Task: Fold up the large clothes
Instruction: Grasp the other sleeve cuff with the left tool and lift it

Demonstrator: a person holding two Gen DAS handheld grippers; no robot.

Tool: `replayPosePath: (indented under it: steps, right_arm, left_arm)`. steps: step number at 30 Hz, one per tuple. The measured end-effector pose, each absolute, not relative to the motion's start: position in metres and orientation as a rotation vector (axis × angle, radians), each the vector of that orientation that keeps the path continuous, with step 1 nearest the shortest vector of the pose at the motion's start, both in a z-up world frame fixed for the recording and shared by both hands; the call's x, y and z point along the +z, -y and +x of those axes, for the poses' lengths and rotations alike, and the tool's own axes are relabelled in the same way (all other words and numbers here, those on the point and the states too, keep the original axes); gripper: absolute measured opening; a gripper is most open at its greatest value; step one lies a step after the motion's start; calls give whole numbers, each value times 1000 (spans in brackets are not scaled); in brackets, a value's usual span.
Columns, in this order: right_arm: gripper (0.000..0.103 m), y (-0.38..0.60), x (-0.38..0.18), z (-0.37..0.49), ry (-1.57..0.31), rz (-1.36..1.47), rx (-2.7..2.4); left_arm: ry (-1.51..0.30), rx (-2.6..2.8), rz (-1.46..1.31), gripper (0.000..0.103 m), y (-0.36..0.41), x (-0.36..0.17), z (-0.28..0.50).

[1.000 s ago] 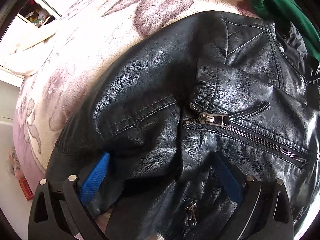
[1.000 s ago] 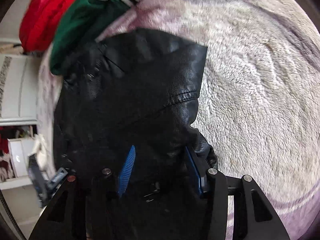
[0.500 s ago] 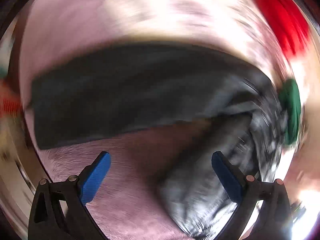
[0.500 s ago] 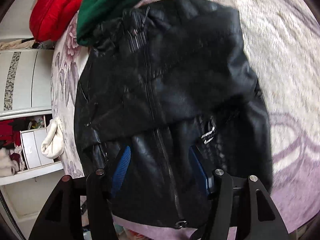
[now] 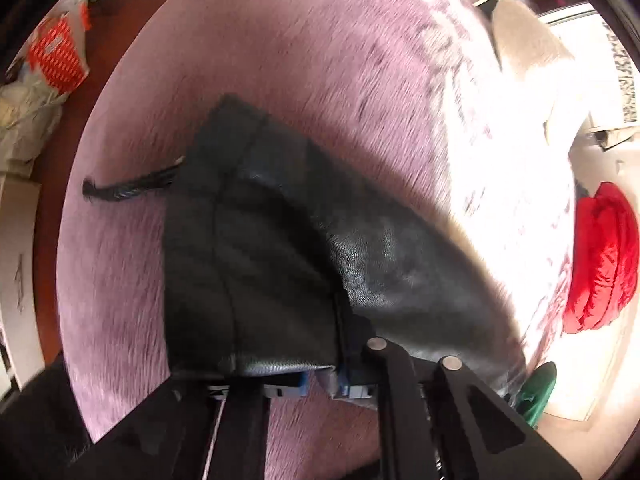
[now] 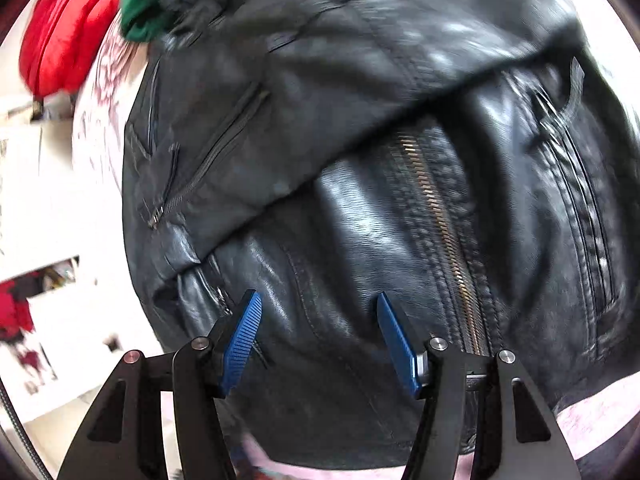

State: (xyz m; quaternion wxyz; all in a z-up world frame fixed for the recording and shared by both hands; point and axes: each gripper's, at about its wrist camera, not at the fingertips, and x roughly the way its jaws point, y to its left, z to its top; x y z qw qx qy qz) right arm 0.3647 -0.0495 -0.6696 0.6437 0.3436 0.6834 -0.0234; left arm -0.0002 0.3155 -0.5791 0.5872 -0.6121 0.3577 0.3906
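left wrist view: the left tongs (image 5: 322, 380), pressed together at lower centre, pinch the hem of a black leather jacket (image 5: 280, 248) over a pink plush bed cover (image 5: 280, 48). right wrist view: the right tongs (image 6: 318, 340) stand spread over the jacket's zipped front, which fills the frame.
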Motion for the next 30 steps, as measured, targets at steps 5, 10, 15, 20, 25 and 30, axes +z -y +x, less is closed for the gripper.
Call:
replayPosePath:
  steps: [5, 10, 15, 20, 25, 30]
  right_arm:
    - [63, 25, -665, 367, -1534, 679, -6]
    - [63, 26, -676, 363, -1533, 727, -50]
    - [63, 28, -672, 360, -1561, 680, -51]
    - [63, 19, -677, 360, -1573, 648, -40]
    - [62, 8, -679, 368, -1616, 527, -80]
    - [82, -46, -671, 389, -1589, -119, -252]
  left_arm:
    - [-748, 837, -1254, 5, -373, -534, 39]
    - [-710, 771, -1225, 5, -416, -533, 53]
    - [-802, 697, -1410, 18, -382, -586, 28]
    - [-678, 588, -1534, 64, -379, -602, 5]
    - [-706, 754, -1396, 76, -380, -586, 48]
    - [-822, 831, -1011, 6, -361, -549, 103]
